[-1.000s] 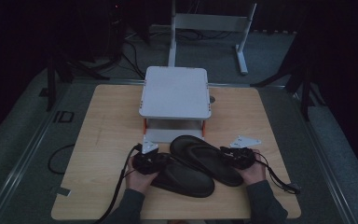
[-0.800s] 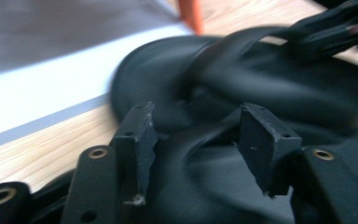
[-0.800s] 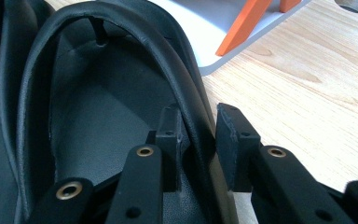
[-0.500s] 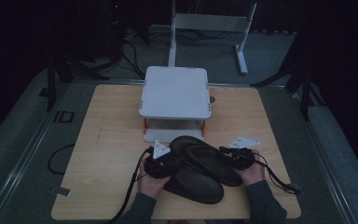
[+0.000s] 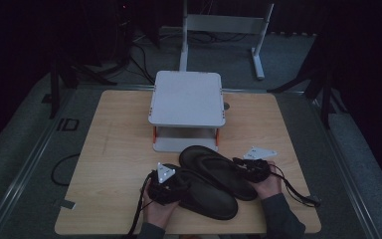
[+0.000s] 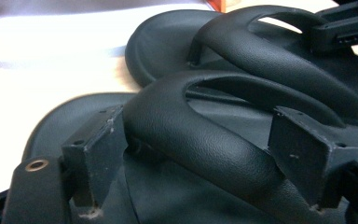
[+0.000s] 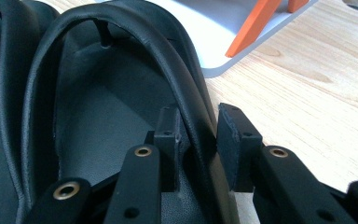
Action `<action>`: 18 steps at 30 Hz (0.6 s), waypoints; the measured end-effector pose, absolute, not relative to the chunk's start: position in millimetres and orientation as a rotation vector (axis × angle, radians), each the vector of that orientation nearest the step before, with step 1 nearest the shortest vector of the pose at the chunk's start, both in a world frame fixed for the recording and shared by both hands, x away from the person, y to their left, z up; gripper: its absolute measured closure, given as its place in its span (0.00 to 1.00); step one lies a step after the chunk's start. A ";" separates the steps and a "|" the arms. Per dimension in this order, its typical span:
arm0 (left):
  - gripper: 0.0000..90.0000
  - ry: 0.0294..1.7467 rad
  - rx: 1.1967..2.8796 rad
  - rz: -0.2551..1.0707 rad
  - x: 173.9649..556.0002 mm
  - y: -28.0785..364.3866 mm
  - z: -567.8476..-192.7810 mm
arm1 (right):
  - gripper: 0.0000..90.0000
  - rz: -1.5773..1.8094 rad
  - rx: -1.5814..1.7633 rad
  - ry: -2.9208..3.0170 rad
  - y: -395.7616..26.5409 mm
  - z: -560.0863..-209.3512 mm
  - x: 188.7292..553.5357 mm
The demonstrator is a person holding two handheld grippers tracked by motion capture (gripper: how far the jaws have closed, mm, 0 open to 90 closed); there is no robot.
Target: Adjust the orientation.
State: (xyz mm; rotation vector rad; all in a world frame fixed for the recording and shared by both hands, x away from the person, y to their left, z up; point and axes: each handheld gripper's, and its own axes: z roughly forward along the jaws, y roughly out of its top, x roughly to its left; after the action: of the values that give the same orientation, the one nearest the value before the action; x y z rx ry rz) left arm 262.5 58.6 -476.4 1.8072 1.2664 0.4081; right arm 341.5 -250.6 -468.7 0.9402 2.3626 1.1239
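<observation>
Two black sandals lie side by side in the lower middle of the high view, on the wooden table [image 5: 114,149], just in front of a white stand [image 5: 186,97] with orange legs. The near sandal [image 5: 206,194] sits lower in the frame, the far sandal [image 5: 219,167] just above and to its right, the two touching along their long edges.

The left gripper [image 5: 171,185] is at the left end of the near sandal, held in a hand [image 5: 156,211] that comes up from the bottom edge. In the left gripper view its jaws have just been opening: they stand apart on either side of the broad strap of the near sandal [image 6: 205,149], which arches between them. The left jaw is right against the strap; the right jaw stands clear of it. The grip looks released, the strap between the pads but not pinched.

The right gripper [image 5: 243,167] is at the right side of the far sandal, right of centre in the high view. In the right gripper view the jaws are clenched on the thin outer strap of the far sandal [image 7: 193,121], which runs up from between the two pads in the lower middle of the frame and curves to the upper left. The sandal's footbed spreads out to the left of the jaws, bare table to the right.
</observation>
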 end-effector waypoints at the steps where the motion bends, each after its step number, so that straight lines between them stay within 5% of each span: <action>1: 0.24 1.271 1.803 0.406 261.5 58.7 -476.5 | 0.78 1.127 0.948 2.360 -250.6 -468.5 341.2; 18: 0.28 1.337 1.804 0.348 261.0 54.1 -475.1 | 0.78 1.162 0.956 2.361 -240.6 -468.3 338.8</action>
State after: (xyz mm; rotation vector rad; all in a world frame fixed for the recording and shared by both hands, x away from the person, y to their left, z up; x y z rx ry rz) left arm 261.0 54.1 -475.1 1.8037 1.3365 0.3485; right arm 338.8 -240.6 -468.3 0.9563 2.3605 1.1618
